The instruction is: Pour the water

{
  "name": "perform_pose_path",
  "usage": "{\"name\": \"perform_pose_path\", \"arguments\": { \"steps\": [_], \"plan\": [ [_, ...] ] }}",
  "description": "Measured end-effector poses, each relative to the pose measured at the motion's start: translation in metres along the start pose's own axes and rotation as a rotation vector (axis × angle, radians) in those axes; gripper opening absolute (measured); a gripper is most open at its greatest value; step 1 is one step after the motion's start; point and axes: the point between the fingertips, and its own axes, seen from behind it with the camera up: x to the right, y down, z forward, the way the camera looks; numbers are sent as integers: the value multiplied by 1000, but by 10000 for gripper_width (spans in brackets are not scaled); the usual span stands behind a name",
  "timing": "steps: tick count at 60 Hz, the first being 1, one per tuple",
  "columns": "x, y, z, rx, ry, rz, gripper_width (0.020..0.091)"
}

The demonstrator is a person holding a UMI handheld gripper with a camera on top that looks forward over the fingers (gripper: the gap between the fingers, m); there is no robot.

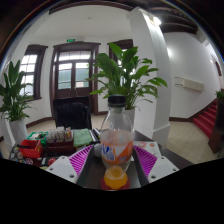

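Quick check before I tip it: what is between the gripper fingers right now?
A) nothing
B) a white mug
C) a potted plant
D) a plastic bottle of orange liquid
D: the bottle, black-capped with orange liquid at its base, stands upright between the pink-padded fingers of the gripper; contact cannot be confirmed.

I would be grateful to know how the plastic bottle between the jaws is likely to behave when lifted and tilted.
The bottle, standing between the gripper jaws, is tall and narrow, so it may tip if nudged. Only a little orange liquid shows near its base, so it is probably light. Its thin clear wall may flex under pressure.
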Motion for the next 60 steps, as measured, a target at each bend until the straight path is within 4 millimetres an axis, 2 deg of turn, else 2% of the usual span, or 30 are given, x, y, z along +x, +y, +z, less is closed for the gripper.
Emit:
{"name": "perform_pose_path", "arguments": {
  "steps": [9, 15, 19, 28, 34, 42, 48, 60],
  "plan": [
    [6, 27, -43, -54, 11, -24, 742],
    [0, 47, -81, -88, -7, -34, 745],
    [-4, 53, -109, -99, -37, -33, 745],
    [-11, 34, -173, -66, -87, -37, 743],
    [-17, 19, -204, -46, -113, -30, 742],
    [-30, 6, -234, -30, -151, -25, 738],
    [-45, 1, -250, -23, -186, -38, 741],
    [-60, 4, -267, -25, -217, -67, 745]
  ]
}}
